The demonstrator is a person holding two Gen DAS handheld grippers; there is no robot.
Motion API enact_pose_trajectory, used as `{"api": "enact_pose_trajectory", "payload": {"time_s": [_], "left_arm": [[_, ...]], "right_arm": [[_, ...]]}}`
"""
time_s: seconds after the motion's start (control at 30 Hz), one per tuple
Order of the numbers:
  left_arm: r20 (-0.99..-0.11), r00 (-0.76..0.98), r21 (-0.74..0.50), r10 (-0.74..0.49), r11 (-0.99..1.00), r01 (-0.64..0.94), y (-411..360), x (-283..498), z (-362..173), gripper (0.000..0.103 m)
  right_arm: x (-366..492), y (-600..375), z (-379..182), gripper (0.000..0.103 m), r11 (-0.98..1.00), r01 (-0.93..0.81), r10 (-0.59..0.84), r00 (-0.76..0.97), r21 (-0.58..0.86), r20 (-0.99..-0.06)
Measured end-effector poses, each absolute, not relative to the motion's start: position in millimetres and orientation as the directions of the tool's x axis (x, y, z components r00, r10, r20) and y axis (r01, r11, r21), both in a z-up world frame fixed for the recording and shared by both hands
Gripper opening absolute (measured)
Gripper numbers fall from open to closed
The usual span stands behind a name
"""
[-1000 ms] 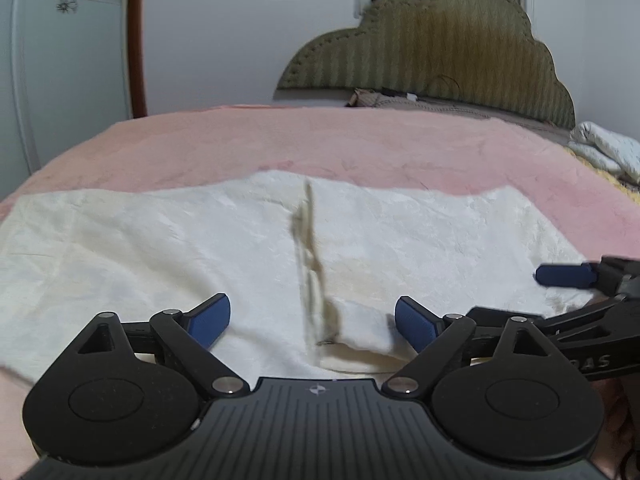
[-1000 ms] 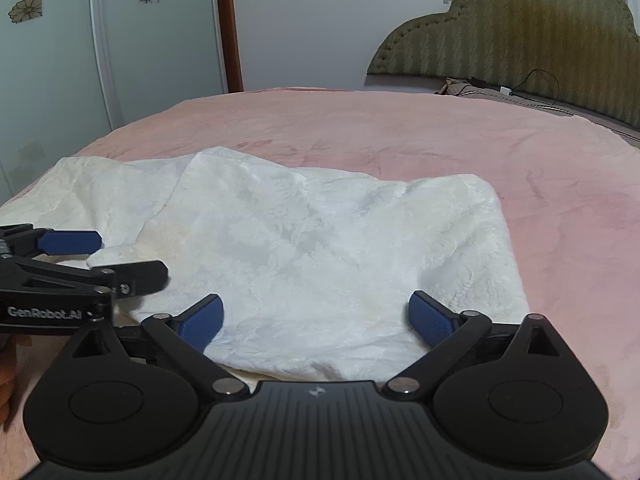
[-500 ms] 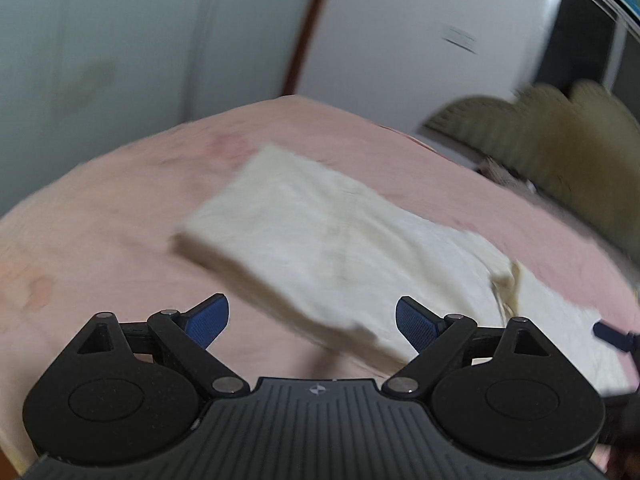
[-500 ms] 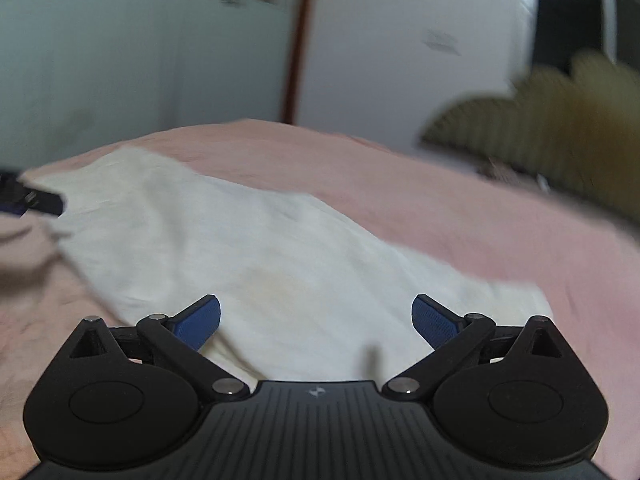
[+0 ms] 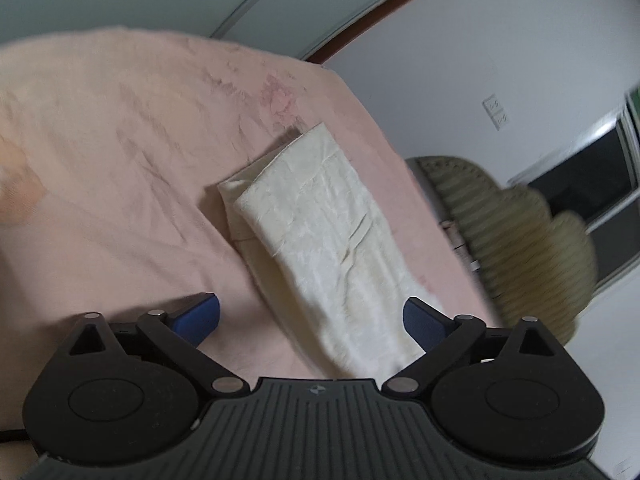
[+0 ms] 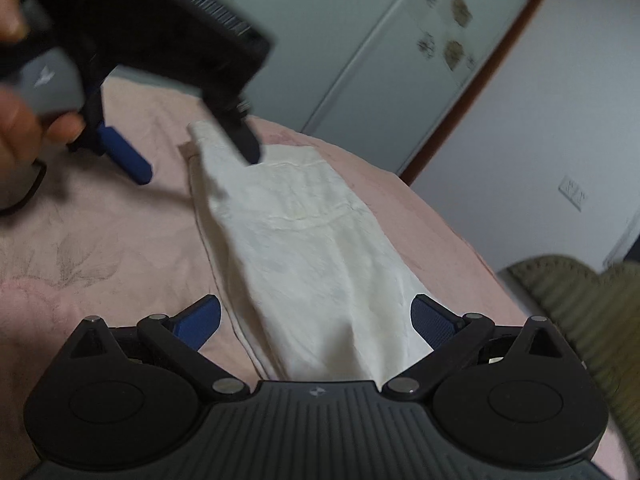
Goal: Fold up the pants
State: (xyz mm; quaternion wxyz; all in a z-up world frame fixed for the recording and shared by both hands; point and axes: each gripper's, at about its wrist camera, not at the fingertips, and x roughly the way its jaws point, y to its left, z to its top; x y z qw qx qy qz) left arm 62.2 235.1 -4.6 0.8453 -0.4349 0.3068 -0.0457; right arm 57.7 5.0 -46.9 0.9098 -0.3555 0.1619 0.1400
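Note:
Cream-white pants (image 5: 320, 240) lie flat in a long narrow strip on the pink bedspread (image 5: 120, 140). In the left wrist view my left gripper (image 5: 310, 316) hovers over the strip's near end, its jaws opening; the cloth runs under the gap and neither blue pad touches it. In the right wrist view the pants (image 6: 312, 248) stretch away from my right gripper (image 6: 316, 320), which stands open astride the near end without pressing on it. At the strip's far end the left gripper (image 6: 188, 156) shows blurred, held by a hand (image 6: 20, 120).
The olive padded headboard (image 5: 520, 232) stands at the right, with a white wall and socket (image 5: 496, 112) above it. Pale wardrobe doors with flower prints (image 6: 380, 60) rise beyond the bed. Pink bedspread surrounds the pants on all sides.
Both views have rolled sharply and swung sideways along the bed. The pants, seen broadside before, now run lengthwise away from each gripper. The left gripper has drawn away from the right one.

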Motion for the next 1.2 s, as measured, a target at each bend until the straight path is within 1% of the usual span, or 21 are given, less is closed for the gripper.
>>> {"api": "enact_pose_trajectory", "payload": {"time_s": [0.1,0.17,0.27,0.37,0.5,0.57,0.63,0.67,0.7,0.73,0.77,0.8,0.83,0.87,0.93,0.97,1.0,1.03,1.07,1.13,1.2], "left_arm": [[-0.438,0.81,-0.821,-0.391,0.541,-0.182,239,73,-10,0.102],[-0.413,0.82,-0.845,-0.396,0.503,-0.183,240,78,-12,0.102],[-0.381,0.829,-0.87,-0.409,0.463,-0.17,240,90,-13,0.102],[-0.338,0.838,-0.9,-0.428,0.407,-0.155,241,102,-18,0.102],[-0.339,0.85,-0.9,-0.403,0.402,-0.168,235,122,-16,0.101],[-0.366,0.851,-0.882,-0.377,0.433,-0.188,231,132,-15,0.095],[-0.42,0.841,-0.849,-0.343,0.474,-0.231,229,138,-15,0.085],[-0.429,0.841,-0.834,-0.331,0.502,-0.227,228,139,-14,0.082],[-0.441,0.839,-0.814,-0.319,0.535,-0.225,225,142,-12,0.075],[-0.457,0.836,-0.794,-0.304,0.564,-0.229,223,143,-11,0.062],[-0.478,0.83,-0.769,-0.286,0.594,-0.238,221,145,-11,0.055],[-0.49,0.827,-0.752,-0.275,0.614,-0.242,219,146,-12,0.046],[-0.492,0.829,-0.743,-0.266,0.625,-0.24,219,144,-15,0.038],[-0.495,0.83,-0.734,-0.257,0.634,-0.242,219,143,-16,0.034],[-0.502,0.831,-0.714,-0.241,0.657,-0.241,220,139,-21,0.019],[-0.501,0.831,-0.709,-0.241,0.664,-0.235,221,138,-22,0.016],[-0.497,0.834,-0.705,-0.238,0.671,-0.229,221,136,-23,0.015],[-0.498,0.836,-0.694,-0.232,0.684,-0.223,220,135,-21,0.014],[-0.505,0.836,-0.67,-0.215,0.708,-0.223,217,135,-17,0.014],[-0.521,0.841,-0.567,-0.147,0.796,-0.212,200,132,0,0.013],[-0.493,0.864,-0.475,-0.107,0.865,-0.163,179,125,21,0.012]], "right_arm": [[66,19,-51,0.101,0.69,-0.349,0.133,0.922,-0.634,-0.363],[75,25,-51,0.101,0.689,-0.326,0.119,0.932,-0.647,-0.342],[87,31,-51,0.101,0.703,-0.263,0.093,0.955,-0.661,-0.281],[91,26,-40,0.101,0.745,-0.221,0.087,0.968,-0.629,-0.237],[95,9,-22,0.101,0.807,-0.236,0.112,0.961,-0.541,-0.252],[93,2,-14,0.102,0.808,-0.306,0.165,0.938,-0.503,-0.306],[85,-10,-3,0.101,0.767,-0.469,0.294,0.864,-0.438,-0.409],[80,-17,4,0.101,0.756,-0.516,0.352,0.839,-0.402,-0.415],[76,-26,11,0.101,0.762,-0.525,0.378,0.835,-0.379,-0.399],[76,-34,19,0.101,0.786,-0.502,0.369,0.849,-0.36,-0.379],[79,-42,24,0.101,0.816,-0.468,0.346,0.865,-0.34,-0.362],[86,-49,26,0.101,0.844,-0.435,0.319,0.878,-0.315,-0.356],[96,-55,25,0.101,0.865,-0.409,0.291,0.881,-0.291,-0.372],[107,-58,21,0.101,0.879,-0.389,0.263,0.878,-0.277,-0.4],[129,-62,5,0.101,0.894,-0.354,0.19,0.854,-0.274,-0.485],[137,-61,-6,0.101,0.89,-0.361,0.165,0.826,-0.28,-0.539],[141,-60,-14,0.101,0.887,-0.371,0.161,0.807,-0.276,-0.569],[138,-63,-15,0.101,0.898,-0.359,0.173,0.818,-0.253,-0.548],[138,-66,-13,0.101,0.902,-0.36,0.182,0.817,-0.237,-0.548],[138,-73,-4,0.101,0.911,-0.361,0.207,0.819,-0.199,-0.536],[133,-85,1,0.101,0.926,-0.34,0.217,0.835,-0.164,-0.506]]}}
